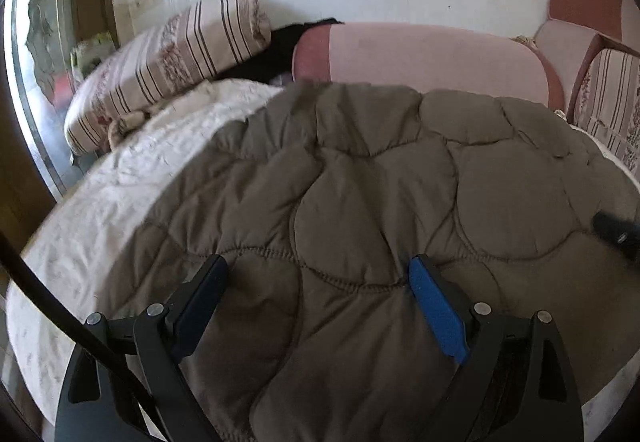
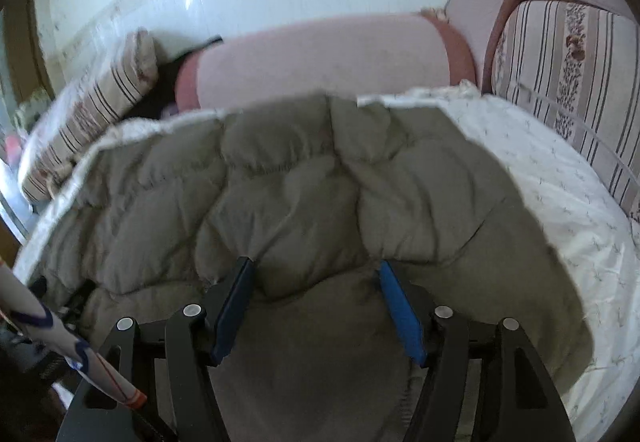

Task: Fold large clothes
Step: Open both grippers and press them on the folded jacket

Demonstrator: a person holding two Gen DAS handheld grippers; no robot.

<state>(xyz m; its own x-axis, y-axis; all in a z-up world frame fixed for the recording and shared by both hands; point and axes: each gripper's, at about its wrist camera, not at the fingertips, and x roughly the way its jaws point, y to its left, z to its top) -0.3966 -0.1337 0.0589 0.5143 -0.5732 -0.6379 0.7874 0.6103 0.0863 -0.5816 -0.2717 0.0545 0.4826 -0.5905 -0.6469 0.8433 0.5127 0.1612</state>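
A large olive-brown quilted coat lies spread across a bed with a white sheet. My left gripper hovers over the near part of the coat, its jaws wide open and nothing pinched between them. My right gripper also stands open over the coat. A puffed fold of fabric lies under and between its blue-padded fingers, but the pads do not press on it. A dark tip at the right edge of the left wrist view rests by the coat; I cannot tell what it is.
A striped pillow lies at the back left and a pink bolster runs along the tiled wall. A black cloth sits between them. Striped cushions stand at the right. A white, blue-trimmed sleeve-like thing crosses the lower left.
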